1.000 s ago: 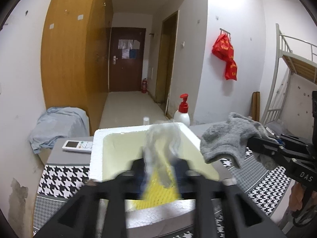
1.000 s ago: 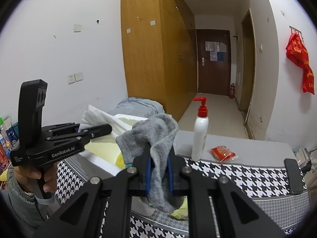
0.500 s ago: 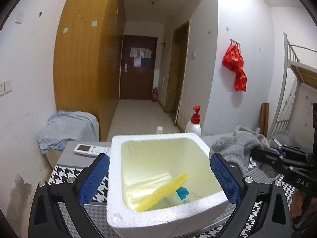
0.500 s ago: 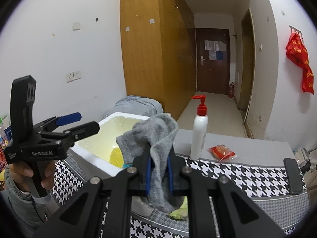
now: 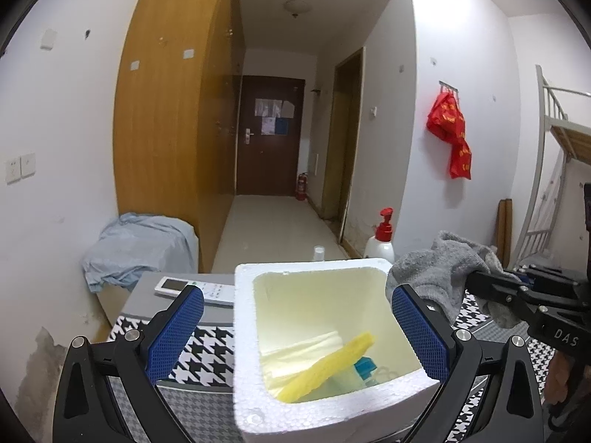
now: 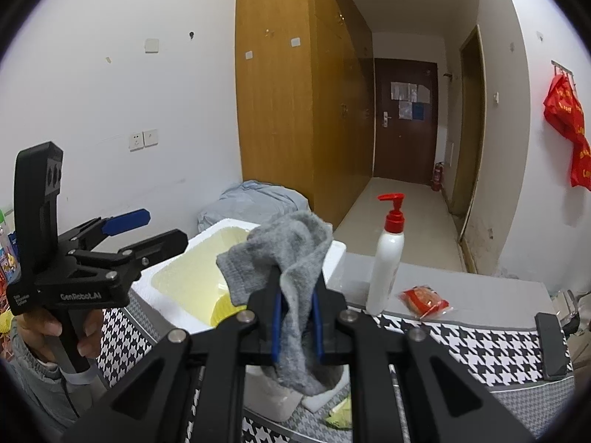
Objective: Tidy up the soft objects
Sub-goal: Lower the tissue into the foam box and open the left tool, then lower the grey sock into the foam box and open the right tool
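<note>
Grey sock pinched in right gripper | left gripper fingers wide | step: carry; next: release over foam box.

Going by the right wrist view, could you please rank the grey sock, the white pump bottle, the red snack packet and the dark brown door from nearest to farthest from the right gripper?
1. Grey knitted sock: clamped in the right gripper.
2. White pump bottle with red top: on the table, ahead right.
3. Red plastic snack packet: right of the bottle, too close to call between them.
4. Dark brown door: at the corridor's end.

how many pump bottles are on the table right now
1. The white pump bottle with a red top stands on the grey table, right of the white foam box. Others may be hidden.
</note>
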Demonstrator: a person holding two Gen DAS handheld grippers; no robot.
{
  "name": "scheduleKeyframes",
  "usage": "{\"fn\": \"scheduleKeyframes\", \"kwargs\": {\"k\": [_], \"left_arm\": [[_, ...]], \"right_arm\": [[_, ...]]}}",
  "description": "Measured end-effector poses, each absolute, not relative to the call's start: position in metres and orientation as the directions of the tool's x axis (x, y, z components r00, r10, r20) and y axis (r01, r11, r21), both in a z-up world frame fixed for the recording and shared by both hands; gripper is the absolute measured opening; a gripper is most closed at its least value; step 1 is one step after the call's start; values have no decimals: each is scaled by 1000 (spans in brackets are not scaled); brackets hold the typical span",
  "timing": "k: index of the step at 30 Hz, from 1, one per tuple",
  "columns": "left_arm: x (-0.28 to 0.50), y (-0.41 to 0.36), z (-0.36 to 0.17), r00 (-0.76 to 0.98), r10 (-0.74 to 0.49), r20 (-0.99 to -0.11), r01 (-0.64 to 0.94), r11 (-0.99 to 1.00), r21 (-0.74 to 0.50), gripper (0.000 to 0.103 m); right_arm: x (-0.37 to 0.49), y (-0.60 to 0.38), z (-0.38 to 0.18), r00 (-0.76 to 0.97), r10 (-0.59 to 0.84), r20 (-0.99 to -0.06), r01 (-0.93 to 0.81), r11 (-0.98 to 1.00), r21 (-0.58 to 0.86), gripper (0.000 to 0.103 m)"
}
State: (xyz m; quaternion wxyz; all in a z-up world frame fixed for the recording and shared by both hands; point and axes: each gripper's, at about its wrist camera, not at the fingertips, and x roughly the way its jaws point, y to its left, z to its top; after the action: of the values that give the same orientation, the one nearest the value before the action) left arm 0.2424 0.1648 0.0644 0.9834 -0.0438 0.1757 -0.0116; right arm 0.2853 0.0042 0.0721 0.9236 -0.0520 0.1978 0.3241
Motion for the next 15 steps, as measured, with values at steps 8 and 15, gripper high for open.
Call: {"fn": "scheduleKeyframes", "kwargs": {"k": [8,15], "left_arm": [[232,180,70,949,-6,-315,-24,996,-91,102],[225,188,69,951,22,-310,-49,996,-79,102]], "right_arm": [[289,18,73,691,601,-401,-646,763,30,17],[292,30,71,669,627,-399,-674,738,31,17]]}}
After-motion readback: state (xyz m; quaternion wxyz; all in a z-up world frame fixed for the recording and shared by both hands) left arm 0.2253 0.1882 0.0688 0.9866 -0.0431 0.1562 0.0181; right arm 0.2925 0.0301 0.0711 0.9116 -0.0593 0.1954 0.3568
